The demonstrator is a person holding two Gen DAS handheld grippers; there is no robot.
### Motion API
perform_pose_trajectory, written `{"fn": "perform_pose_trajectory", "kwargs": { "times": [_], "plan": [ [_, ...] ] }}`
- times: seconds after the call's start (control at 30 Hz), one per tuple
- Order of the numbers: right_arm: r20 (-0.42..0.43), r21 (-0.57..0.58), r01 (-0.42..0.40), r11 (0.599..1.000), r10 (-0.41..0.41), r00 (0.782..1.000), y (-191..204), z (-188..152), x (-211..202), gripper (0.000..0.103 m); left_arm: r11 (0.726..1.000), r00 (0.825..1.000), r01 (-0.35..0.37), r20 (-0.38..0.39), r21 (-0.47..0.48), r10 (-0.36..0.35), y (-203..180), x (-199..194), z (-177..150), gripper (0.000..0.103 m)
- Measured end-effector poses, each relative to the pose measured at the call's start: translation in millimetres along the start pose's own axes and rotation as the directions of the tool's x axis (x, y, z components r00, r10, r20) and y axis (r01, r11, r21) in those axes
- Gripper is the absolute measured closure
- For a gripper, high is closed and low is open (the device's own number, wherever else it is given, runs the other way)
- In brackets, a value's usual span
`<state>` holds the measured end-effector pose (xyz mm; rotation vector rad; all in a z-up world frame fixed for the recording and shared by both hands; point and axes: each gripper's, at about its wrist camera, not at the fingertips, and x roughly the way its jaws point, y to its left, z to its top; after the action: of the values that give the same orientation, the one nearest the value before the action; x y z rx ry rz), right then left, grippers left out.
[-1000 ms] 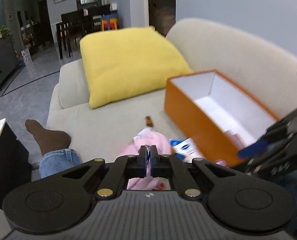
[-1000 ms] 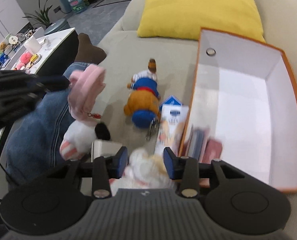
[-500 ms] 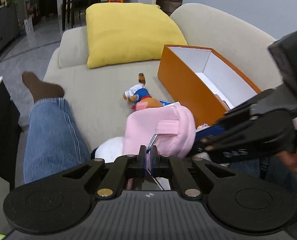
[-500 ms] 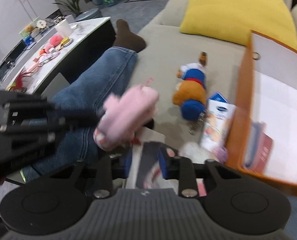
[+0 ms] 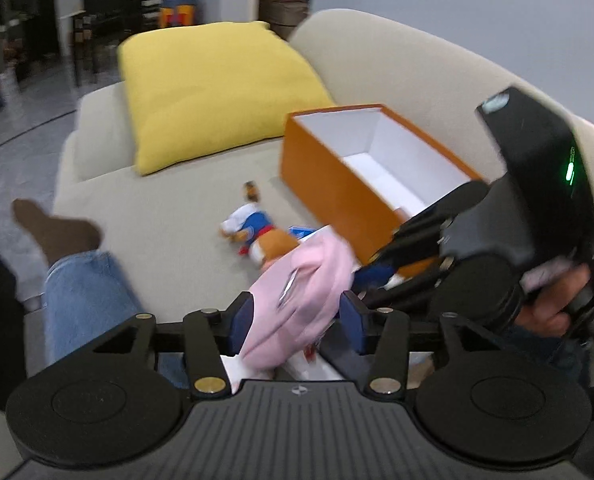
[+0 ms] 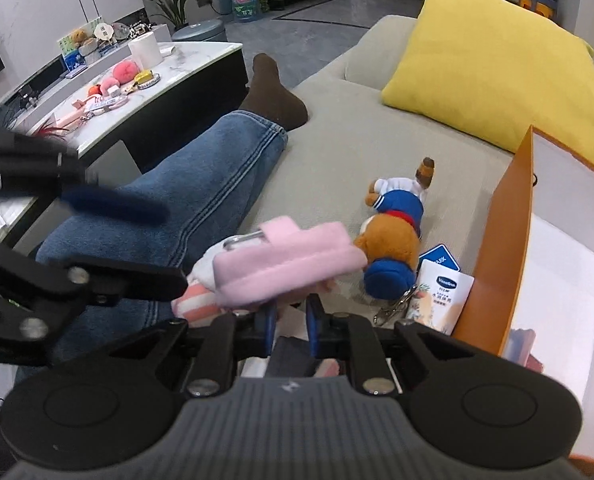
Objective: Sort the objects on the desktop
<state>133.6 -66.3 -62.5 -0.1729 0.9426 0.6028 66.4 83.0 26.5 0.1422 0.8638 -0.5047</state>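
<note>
On the beige sofa (image 5: 169, 220), right by the orange box (image 5: 337, 188), the pink plush toy (image 5: 301, 296) sits between both tools — the left gripper (image 5: 297, 316) is opening around it, pads off it, while the right gripper (image 6: 291, 320) is closing narrow just under it; can't tell if it's pinching.

The sofa (image 5: 169, 240) is viewed closely and obliquely downward from each wrist, and the pink plush (image 5: 297, 300) and orange box (image 6: 509, 248) are shared.

Dim, soft indoor light; fisheye-bent edges; motion blur in left view.
</note>
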Motion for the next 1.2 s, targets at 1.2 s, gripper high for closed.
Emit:
{"fn": "perform_pose_trajectory", "kwargs": {
  "times": [1.2],
  "plan": [
    [-0.085, 0.060, -0.092, 0.994, 0.097, 0.992, -33, -8, -2, 0.082, 0.991, 0.966, -0.126, -0.224, 0.047, 0.133, -11, 41, 30, 0.077]
  ]
}}
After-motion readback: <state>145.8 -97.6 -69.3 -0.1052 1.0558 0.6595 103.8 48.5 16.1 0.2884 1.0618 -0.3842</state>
